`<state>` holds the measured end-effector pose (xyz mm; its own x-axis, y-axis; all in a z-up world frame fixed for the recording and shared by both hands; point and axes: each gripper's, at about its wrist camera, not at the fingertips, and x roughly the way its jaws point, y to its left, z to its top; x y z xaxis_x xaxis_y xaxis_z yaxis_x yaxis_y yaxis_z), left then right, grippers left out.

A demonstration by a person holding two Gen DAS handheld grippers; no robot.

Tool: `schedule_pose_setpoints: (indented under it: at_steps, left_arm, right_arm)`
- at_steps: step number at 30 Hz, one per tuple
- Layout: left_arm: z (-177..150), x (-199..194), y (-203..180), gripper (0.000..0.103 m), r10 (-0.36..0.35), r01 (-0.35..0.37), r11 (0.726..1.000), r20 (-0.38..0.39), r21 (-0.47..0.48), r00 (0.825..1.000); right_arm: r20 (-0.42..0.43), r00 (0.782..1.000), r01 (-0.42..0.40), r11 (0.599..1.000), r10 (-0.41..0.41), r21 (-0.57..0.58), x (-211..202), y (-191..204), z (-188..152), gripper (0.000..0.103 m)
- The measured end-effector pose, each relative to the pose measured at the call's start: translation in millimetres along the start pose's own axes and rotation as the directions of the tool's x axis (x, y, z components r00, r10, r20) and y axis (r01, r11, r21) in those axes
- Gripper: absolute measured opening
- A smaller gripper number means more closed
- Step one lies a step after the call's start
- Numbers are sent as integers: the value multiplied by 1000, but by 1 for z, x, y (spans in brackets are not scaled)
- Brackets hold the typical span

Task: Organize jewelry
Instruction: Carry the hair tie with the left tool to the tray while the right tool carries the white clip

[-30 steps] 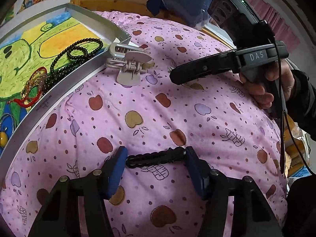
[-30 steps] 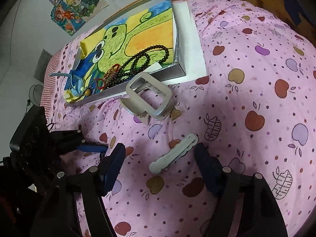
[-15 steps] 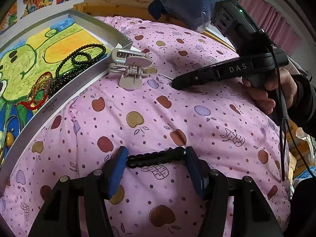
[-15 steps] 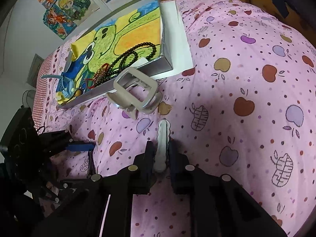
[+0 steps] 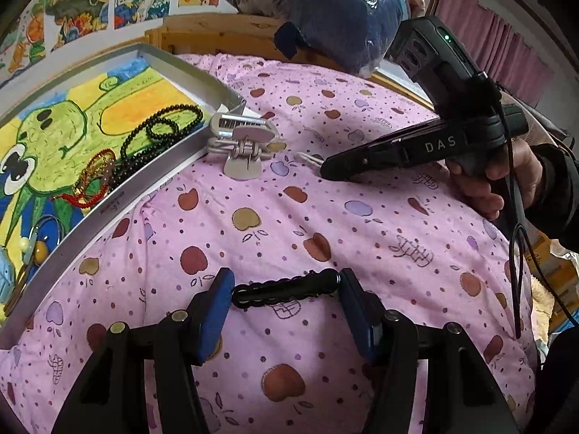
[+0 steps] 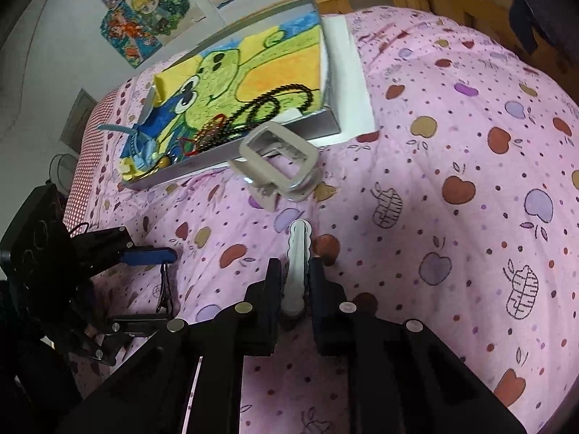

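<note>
Shallow tray [image 6: 318,124] on quilt [image 6: 452,144] holding black bead necklace [image 6: 275,103] and red-gold bracelet [image 5: 92,177]; right gripper [image 6: 294,285] clamped on white clip [image 6: 297,264], left gripper [image 5: 286,300] wide around black clip [image 5: 286,287].

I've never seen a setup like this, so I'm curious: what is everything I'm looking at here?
Tray: one, silver rim, frog picture inside, on the bed.
Bead necklace: one, black, in the tray.
Red and gold bracelet: one, in the tray beside the beads.
Claw clip: one, grey, on the bedspread against the tray's edge.
White hair clip: one, between the right gripper's fingers.
Black hair clip: one, on the bedspread between the left gripper's fingers.
Bedspread: one, pink with apples.
Posters: several, colourful, on the wall.
Left gripper: open.
Right gripper: shut on the white hair clip.
Hand: one, holding the right gripper.
</note>
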<state>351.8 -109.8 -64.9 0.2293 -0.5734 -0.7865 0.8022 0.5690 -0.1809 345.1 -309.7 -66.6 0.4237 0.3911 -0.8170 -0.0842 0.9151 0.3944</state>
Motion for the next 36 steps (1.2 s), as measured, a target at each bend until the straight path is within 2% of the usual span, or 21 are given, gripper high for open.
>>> schedule_pose_setpoints:
  at_steps: [9, 15, 19, 26, 30, 36]
  left_arm:
    - [2, -24, 1, 57, 31, -27, 999, 89, -40, 996]
    - [10, -44, 22, 57, 90, -74, 990, 136, -116, 987]
    - [17, -54, 53, 57, 162, -131, 972, 155, -195, 975]
    - [34, -62, 116, 57, 299, -237, 924, 180, -300, 937]
    - [40, -58, 144, 57, 338, -266, 899, 167, -348, 926]
    - [47, -46, 183, 57, 364, -280, 866, 137, -414, 921]
  right_arm:
    - [61, 997, -37, 995, 43, -90, -15, 19, 2, 14]
    - [100, 992, -64, 984, 82, -167, -18, 43, 26, 14]
    - [128, 986, -73, 972, 103, -222, -8, 64, 57, 14]
    - [144, 983, -73, 955, 118, -286, 28, 103, 118, 14]
    - [139, 984, -71, 955, 115, -287, 51, 117, 147, 14]
    - [104, 990, -69, 968, 96, -242, 87, 122, 172, 14]
